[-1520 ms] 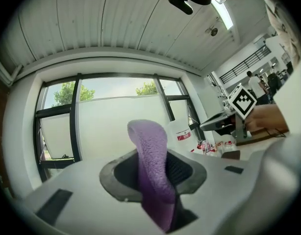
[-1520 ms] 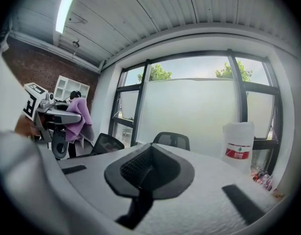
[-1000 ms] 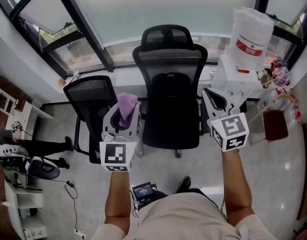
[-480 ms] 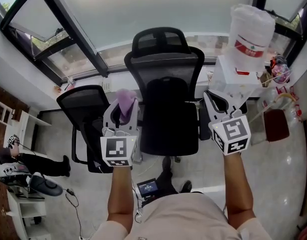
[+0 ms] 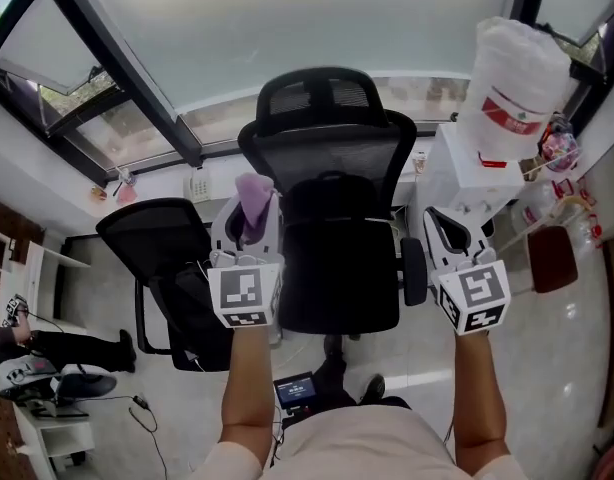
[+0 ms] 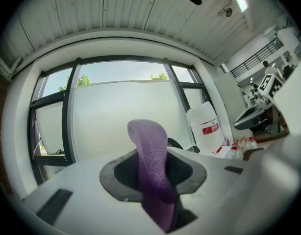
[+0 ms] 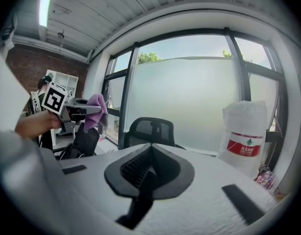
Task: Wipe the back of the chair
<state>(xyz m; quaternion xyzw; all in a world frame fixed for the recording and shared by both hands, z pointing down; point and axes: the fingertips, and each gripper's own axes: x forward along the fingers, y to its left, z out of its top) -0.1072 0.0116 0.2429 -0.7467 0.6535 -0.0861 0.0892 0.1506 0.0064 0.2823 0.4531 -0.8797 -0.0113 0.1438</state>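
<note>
A black mesh office chair (image 5: 332,198) with a headrest (image 5: 315,91) stands straight ahead, its back toward the window. My left gripper (image 5: 250,216) is held just left of the chair's back, shut on a purple cloth (image 5: 251,203) that sticks up between the jaws (image 6: 149,170). My right gripper (image 5: 442,230) hovers to the right of the seat, its jaws shut with nothing in them (image 7: 149,168). In the right gripper view the chair's headrest (image 7: 150,130) shows beyond the jaws, and the left gripper with the cloth (image 7: 95,111) is at the left.
A second black chair (image 5: 167,258) stands at the left. A water dispenser (image 5: 482,173) with a large bottle (image 5: 512,83) is at the right. Big windows (image 5: 287,28) run behind the chairs. A small device (image 5: 294,388) lies on the floor near my feet.
I have moved closer to the chair. Both grippers shifted slightly right and toward the chair's sides. The cloth stays gripped on the left.
</note>
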